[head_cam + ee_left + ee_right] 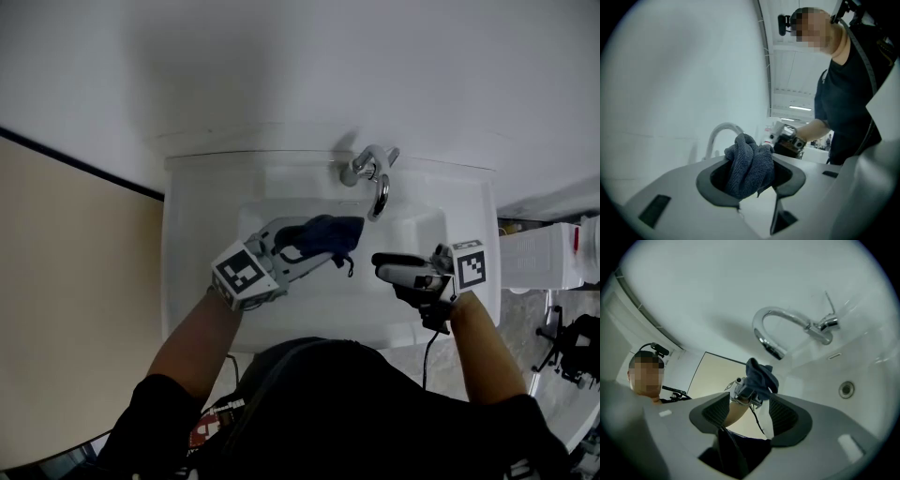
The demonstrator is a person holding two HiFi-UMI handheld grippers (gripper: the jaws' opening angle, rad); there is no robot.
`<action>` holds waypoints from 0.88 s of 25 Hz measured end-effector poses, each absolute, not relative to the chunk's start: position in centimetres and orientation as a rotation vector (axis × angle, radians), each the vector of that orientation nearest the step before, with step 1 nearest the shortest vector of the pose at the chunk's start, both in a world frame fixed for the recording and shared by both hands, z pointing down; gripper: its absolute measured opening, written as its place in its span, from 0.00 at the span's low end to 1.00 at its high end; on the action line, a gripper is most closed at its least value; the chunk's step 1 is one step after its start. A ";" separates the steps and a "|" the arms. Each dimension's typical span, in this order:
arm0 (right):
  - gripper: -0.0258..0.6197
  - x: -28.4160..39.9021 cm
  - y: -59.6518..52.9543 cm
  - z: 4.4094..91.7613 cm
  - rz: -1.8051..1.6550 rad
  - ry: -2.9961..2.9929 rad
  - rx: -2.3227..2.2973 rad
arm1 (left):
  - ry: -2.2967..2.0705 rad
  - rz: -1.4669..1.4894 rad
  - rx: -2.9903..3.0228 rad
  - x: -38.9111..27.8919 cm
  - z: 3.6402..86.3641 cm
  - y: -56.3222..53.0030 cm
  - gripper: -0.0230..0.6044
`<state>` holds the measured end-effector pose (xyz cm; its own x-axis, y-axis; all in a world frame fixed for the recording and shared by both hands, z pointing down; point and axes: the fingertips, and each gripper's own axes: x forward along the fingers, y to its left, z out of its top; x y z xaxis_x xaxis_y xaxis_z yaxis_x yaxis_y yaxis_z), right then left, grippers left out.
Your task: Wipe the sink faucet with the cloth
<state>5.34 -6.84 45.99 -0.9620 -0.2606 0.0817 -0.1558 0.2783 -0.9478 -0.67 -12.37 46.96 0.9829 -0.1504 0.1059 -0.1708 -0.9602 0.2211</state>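
Dark-blue terry cloth (328,234) is hanging bunched over the basin of a white ceramic sink (187,281). A person's left hand-held gripper (319,246) is clamping it between two grey pads, the jaws standing wide around the thick wad. In the head view, the curved chrome faucet (373,173) is sitting at 12 o'clock on the sink's back rim, its spout arching down toward the basin. The cloth is lying at about 7 o'clock from that spout, near it but not touching.

The right hand-held gripper (382,265) is hovering at roughly 4 o'clock from the cloth, over the right side of the basin. Its jaws are standing apart with nothing between them.

In the left gripper view, the cloth (750,164) is filling the gap between the pads, with the faucet (723,131) rising behind it at 11 o'clock. In the right gripper view, the open jaws are framing the distant cloth (761,373). The faucet (783,324) is arching at 1 o'clock, and the round metal drain (846,389) is showing at 3 o'clock.
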 end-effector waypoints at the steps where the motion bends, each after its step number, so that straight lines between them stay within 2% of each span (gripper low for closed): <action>1: 0.40 6.5 -6.5 46.6 -1.798 2.423 -0.452 | -0.323 0.156 2.872 -0.9 48.1 -14.2 0.32; 8: 0.40 13.0 -3.7 50.1 -1.841 2.344 -0.732 | -0.744 0.289 2.630 1.1 54.2 -25.9 0.31; 13: 0.40 17.4 -3.4 50.7 -1.819 2.313 -0.854 | -0.748 0.529 2.672 5.9 57.7 -27.9 0.31; 22: 0.40 20.4 -2.5 52.7 -1.843 2.270 -0.878 | -0.695 0.975 2.647 7.9 63.2 -27.5 0.30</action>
